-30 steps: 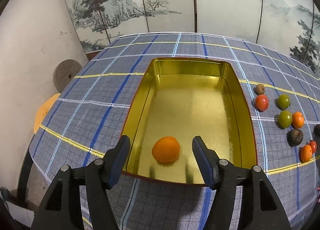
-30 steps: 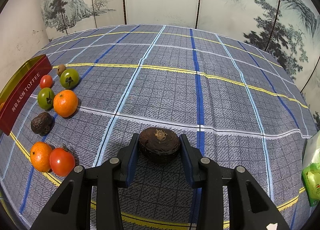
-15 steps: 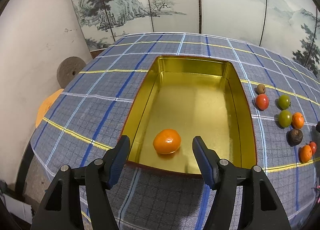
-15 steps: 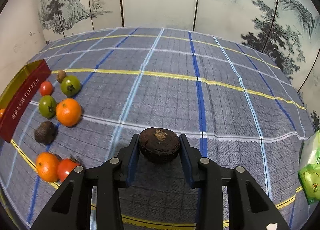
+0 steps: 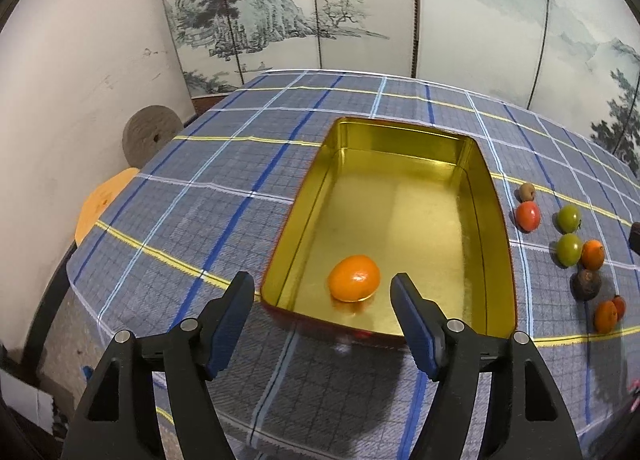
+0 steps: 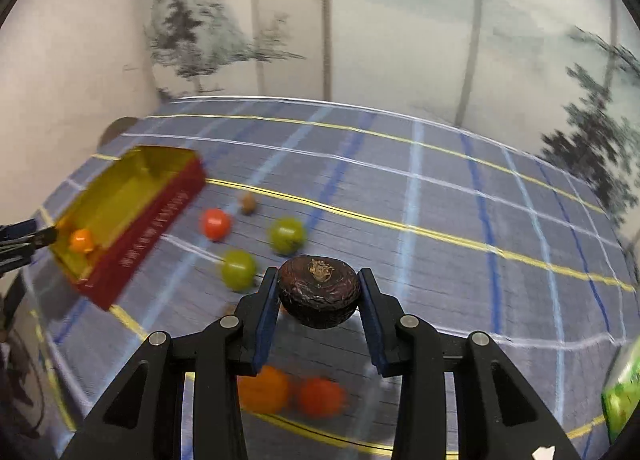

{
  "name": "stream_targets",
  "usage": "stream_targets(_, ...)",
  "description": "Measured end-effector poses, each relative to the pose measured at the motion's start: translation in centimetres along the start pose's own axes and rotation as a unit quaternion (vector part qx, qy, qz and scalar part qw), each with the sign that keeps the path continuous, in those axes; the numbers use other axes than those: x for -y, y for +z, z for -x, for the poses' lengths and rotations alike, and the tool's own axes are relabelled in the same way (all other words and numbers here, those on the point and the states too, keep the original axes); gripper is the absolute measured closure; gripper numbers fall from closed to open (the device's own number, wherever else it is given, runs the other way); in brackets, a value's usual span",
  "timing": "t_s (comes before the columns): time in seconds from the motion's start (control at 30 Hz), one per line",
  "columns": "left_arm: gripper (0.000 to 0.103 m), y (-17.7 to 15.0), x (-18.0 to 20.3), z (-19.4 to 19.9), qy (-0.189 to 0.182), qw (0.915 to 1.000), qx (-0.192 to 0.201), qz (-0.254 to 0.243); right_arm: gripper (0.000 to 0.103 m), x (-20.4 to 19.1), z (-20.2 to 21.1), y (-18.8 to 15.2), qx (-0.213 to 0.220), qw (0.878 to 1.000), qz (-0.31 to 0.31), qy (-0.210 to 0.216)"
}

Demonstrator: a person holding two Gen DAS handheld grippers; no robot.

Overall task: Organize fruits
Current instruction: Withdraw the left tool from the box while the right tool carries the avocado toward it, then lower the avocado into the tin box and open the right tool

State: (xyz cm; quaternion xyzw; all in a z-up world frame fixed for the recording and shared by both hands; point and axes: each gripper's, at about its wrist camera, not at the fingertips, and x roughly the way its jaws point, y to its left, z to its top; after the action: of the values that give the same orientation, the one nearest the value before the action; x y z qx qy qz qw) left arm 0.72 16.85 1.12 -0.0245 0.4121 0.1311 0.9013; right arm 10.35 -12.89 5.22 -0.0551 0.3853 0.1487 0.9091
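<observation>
My right gripper point(image 6: 319, 292) is shut on a dark brown wrinkled fruit point(image 6: 318, 290) and holds it above the checked cloth. The gold tin with red sides point(image 6: 160, 216) lies to its left, with an orange fruit point(image 6: 81, 240) inside. My left gripper point(image 5: 322, 304) is open and empty, just short of the tin's near rim point(image 5: 332, 320). The orange fruit point(image 5: 354, 278) lies near the tin's front end. Loose fruits lie right of the tin: a red one point(image 5: 527, 216), two green ones point(image 5: 569, 249), orange ones point(image 5: 593, 254) and a dark one point(image 5: 587, 284).
A green packet point(image 6: 622, 392) lies at the table's right edge. A round grey disc point(image 5: 148, 134) and an orange stool point(image 5: 100, 204) stand off the table's left side. A painted screen backs the table. The table's left edge is close to the tin.
My right gripper has lifted the dark fruit and swung left toward the tin; its view is blurred. My left gripper has drawn back from the tin, still open.
</observation>
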Motion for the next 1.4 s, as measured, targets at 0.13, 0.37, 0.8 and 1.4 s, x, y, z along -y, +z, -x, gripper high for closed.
stream_targets(0.13,0.031,-0.2,-1.3,0.6,0.005,0.9999,0.003,0.015,0.068,-4.4,-0.5,1.2,0.006,0.998,0.026,0.048)
stream_targets(0.37,0.031,-0.6,-4.2,0.8,0.021,0.9988,-0.001,0.044,0.068,-11.7,-2.3,2.7,0.004,0.99,0.078,0.114)
stream_targets(0.8,0.031,-1.8,-8.2,0.2,0.042,0.9954,-0.017,0.085,0.068,-20.6,-6.7,3.0,-0.03,0.976,0.149,0.156)
stream_targets(1.4,0.031,-2.6,-9.2,-0.6,0.044,0.9938,-0.032,0.097,0.068,-21.9,-8.9,1.8,-0.06,0.972,0.18,0.138)
